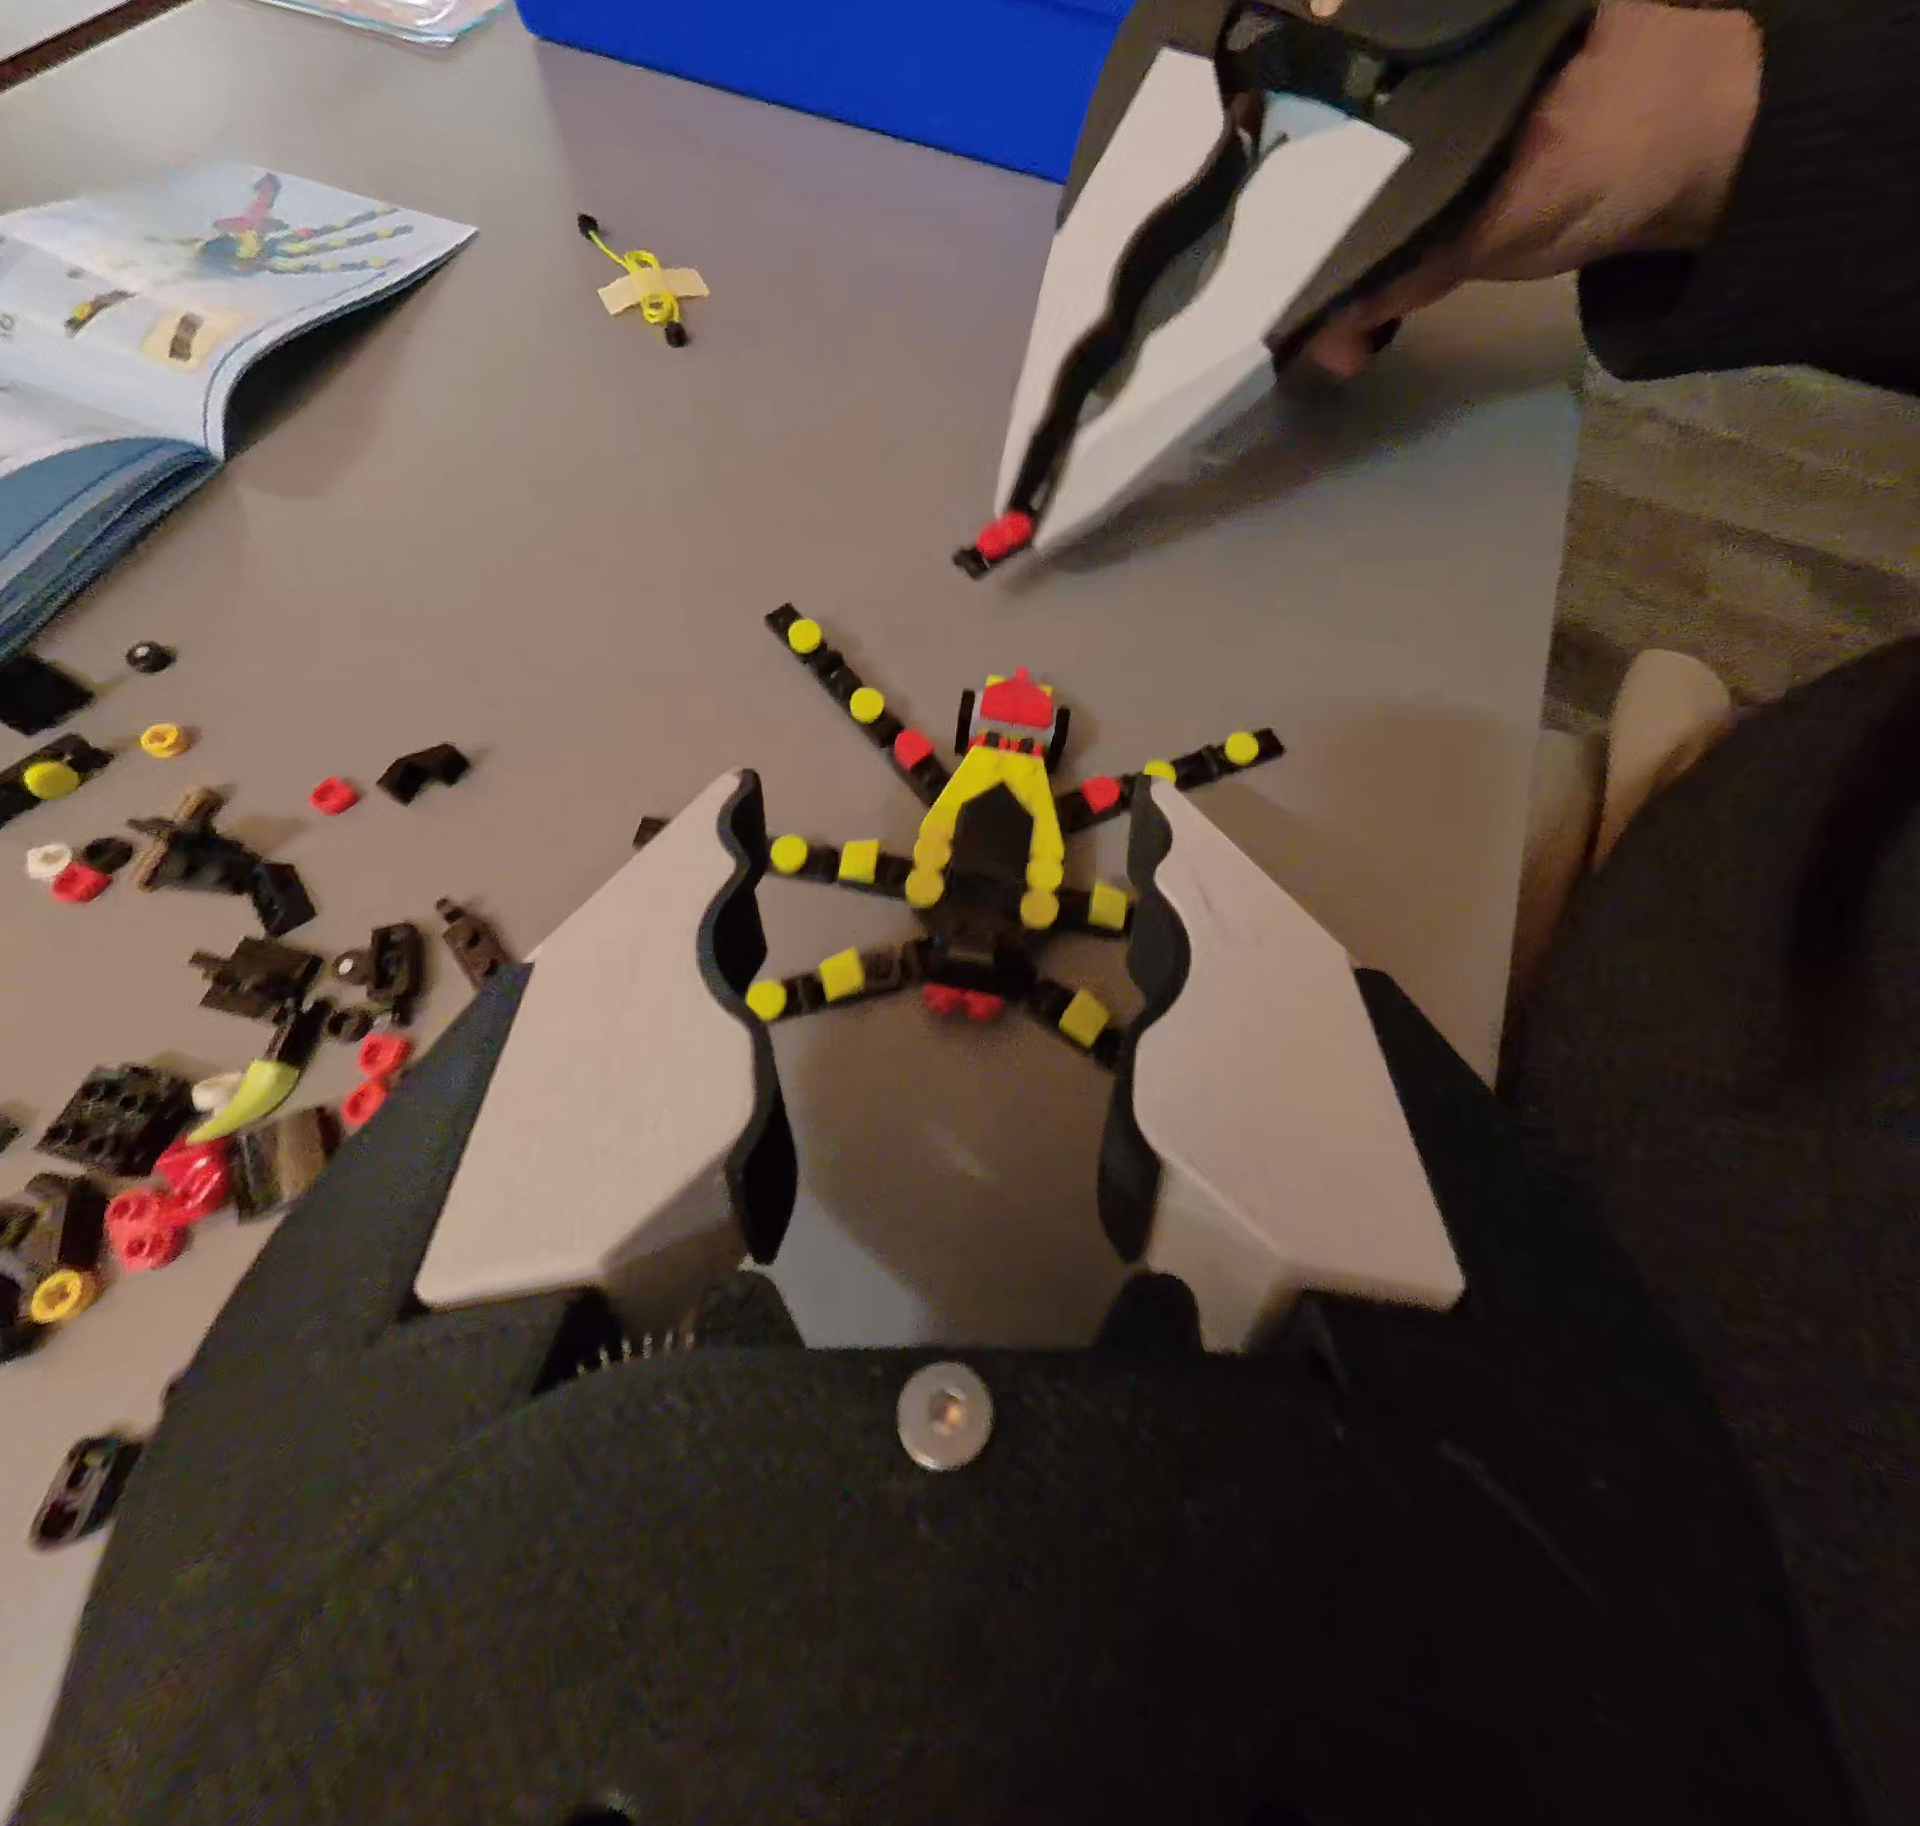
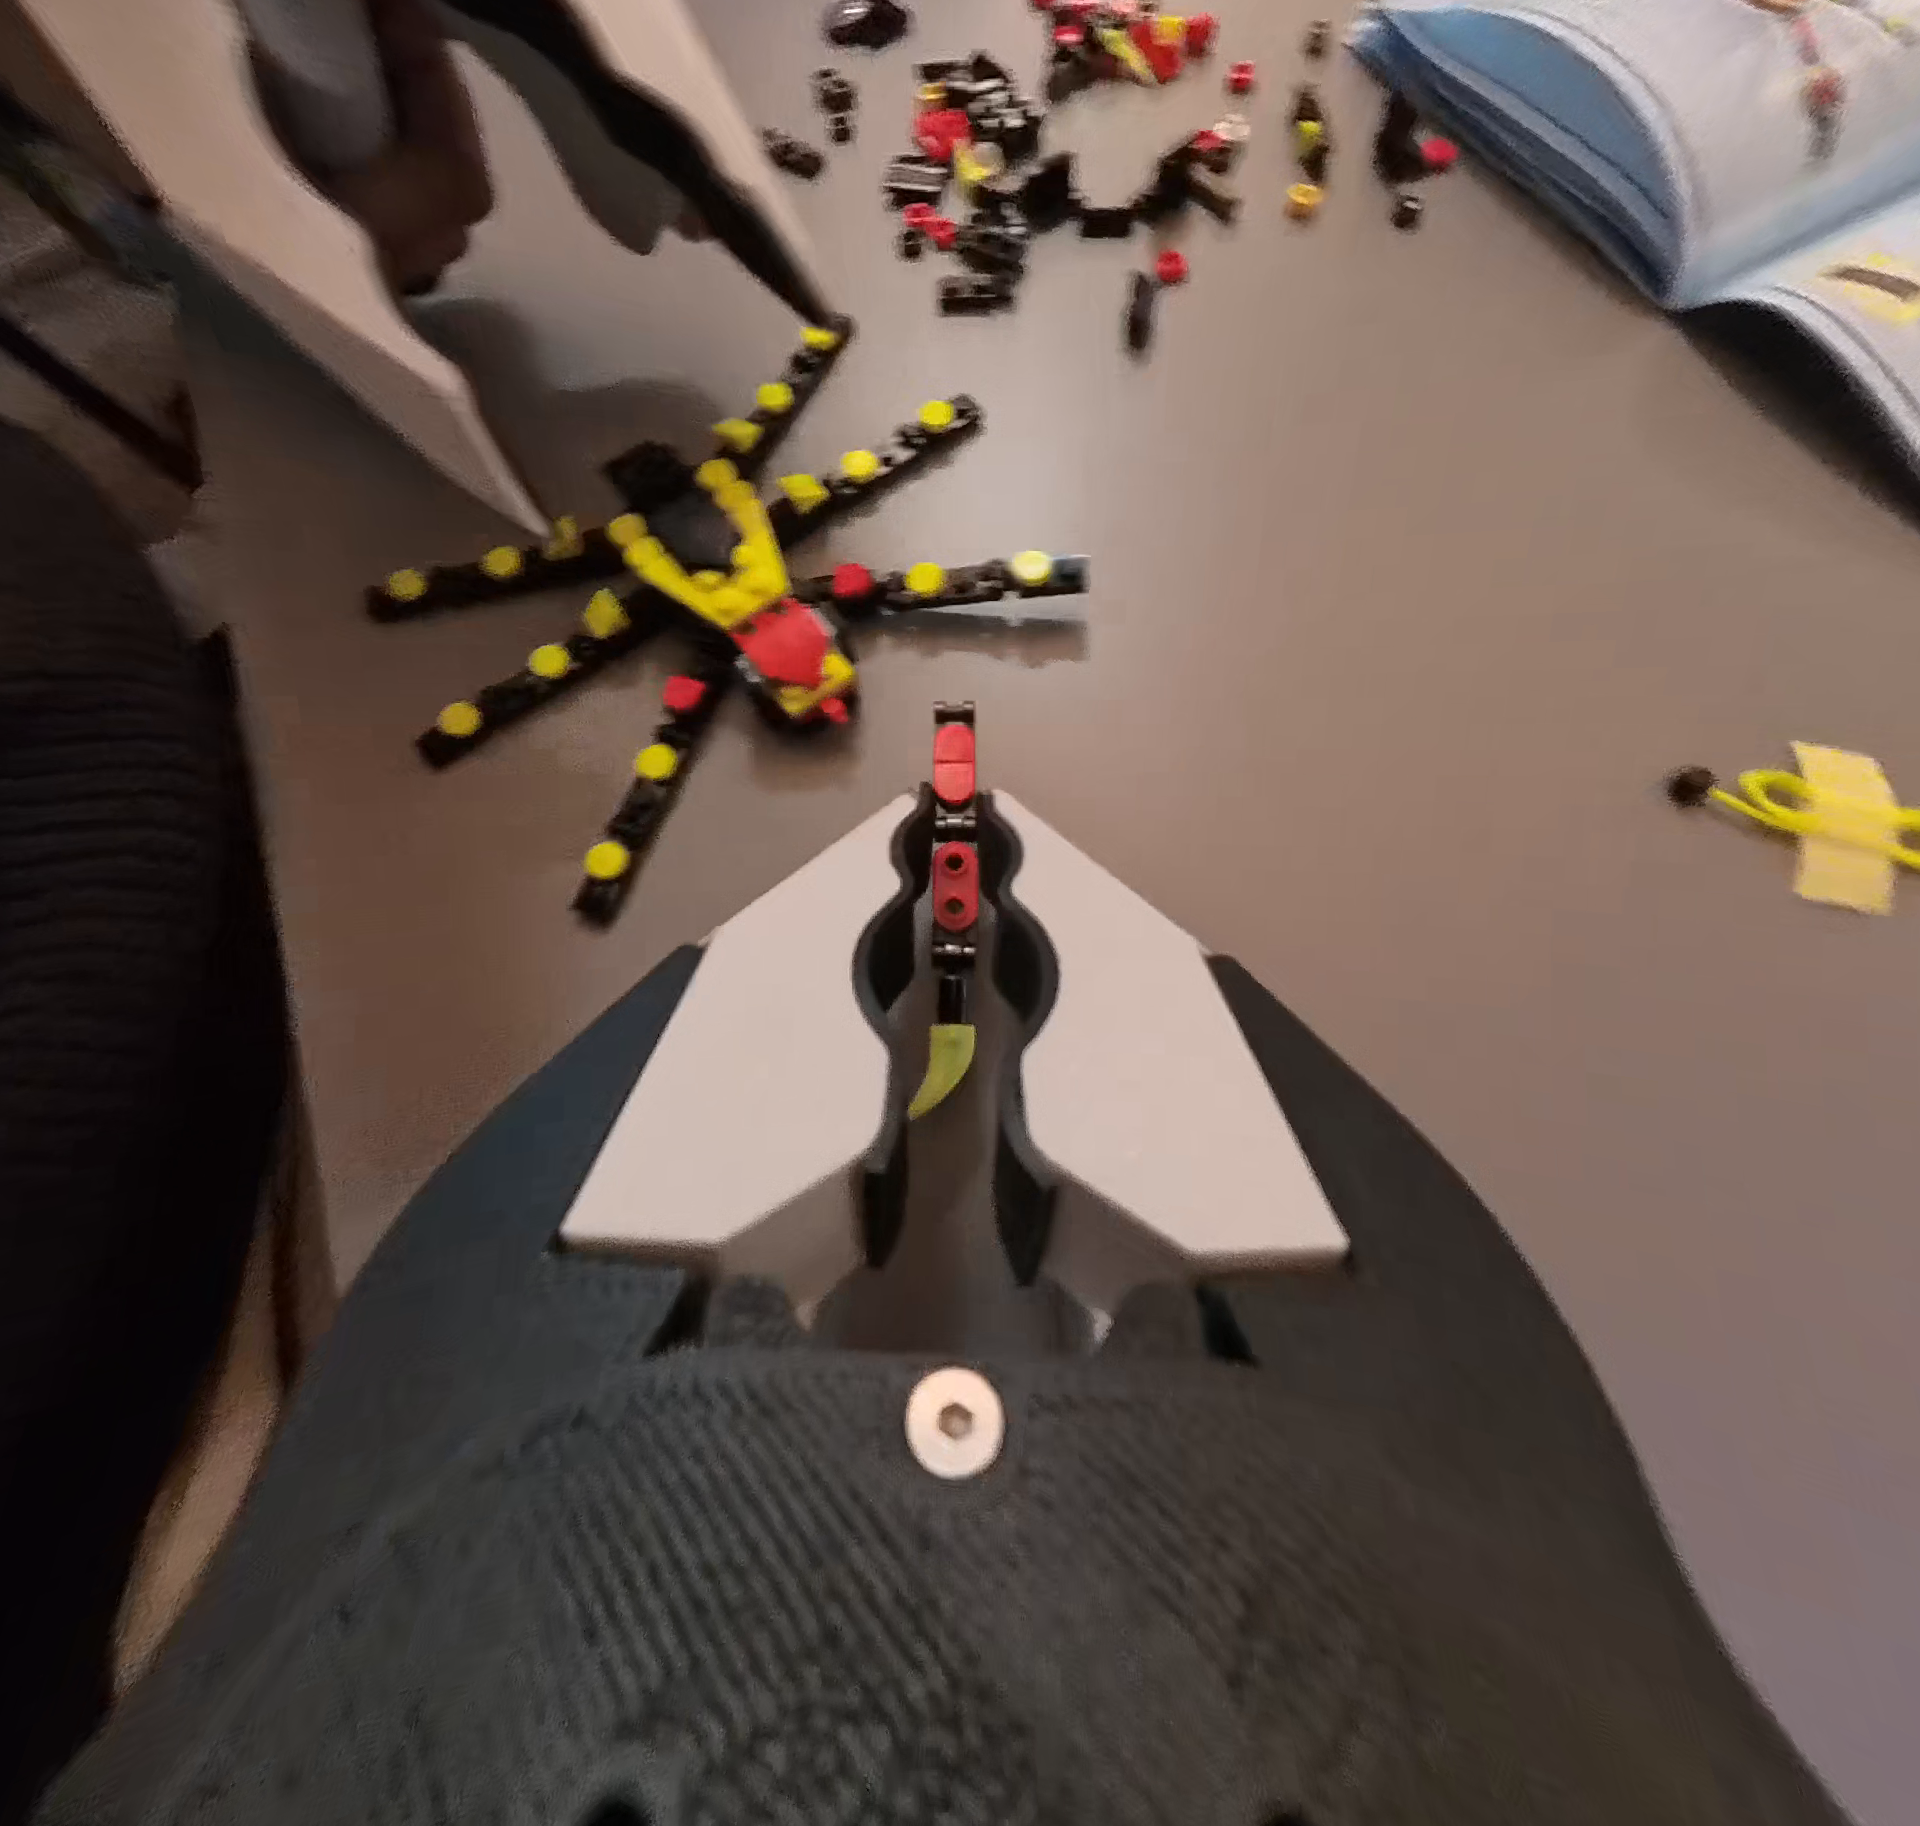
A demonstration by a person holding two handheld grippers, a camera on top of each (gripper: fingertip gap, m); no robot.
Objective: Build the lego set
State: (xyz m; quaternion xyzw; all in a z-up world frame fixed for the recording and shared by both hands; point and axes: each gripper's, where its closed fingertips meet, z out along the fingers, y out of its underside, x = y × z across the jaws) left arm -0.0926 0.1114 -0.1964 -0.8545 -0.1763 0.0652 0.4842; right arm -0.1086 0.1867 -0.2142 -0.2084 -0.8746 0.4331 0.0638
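Note:
A black, yellow and red lego spider [image 1: 987, 862] lies flat on the grey table [image 1: 623, 488], its legs spread out. My left gripper [image 1: 945, 789] is open, with its fingers on either side of the spider's rear. The spider also shows in the right wrist view [image 2: 727, 581], with the left gripper's fingers [image 2: 416, 353] over its far side. My right gripper [image 2: 954, 794] is shut on a black and red leg piece with a lime claw [image 2: 954, 883], close to the spider's red head. In the left wrist view the right gripper [image 1: 1023, 529] holds that piece [image 1: 997, 538] just above the table.
Loose black, red and yellow pieces [image 1: 208, 997] lie at the left. An open instruction booklet [image 1: 156, 322] lies beyond them. A yellow string with tape [image 1: 649, 285] lies on the table. A blue bin [image 1: 831, 10] stands at the back. The table edge [image 1: 1538, 789] is at the right. Across from one pair of fingers to the other is roughly 9 cm.

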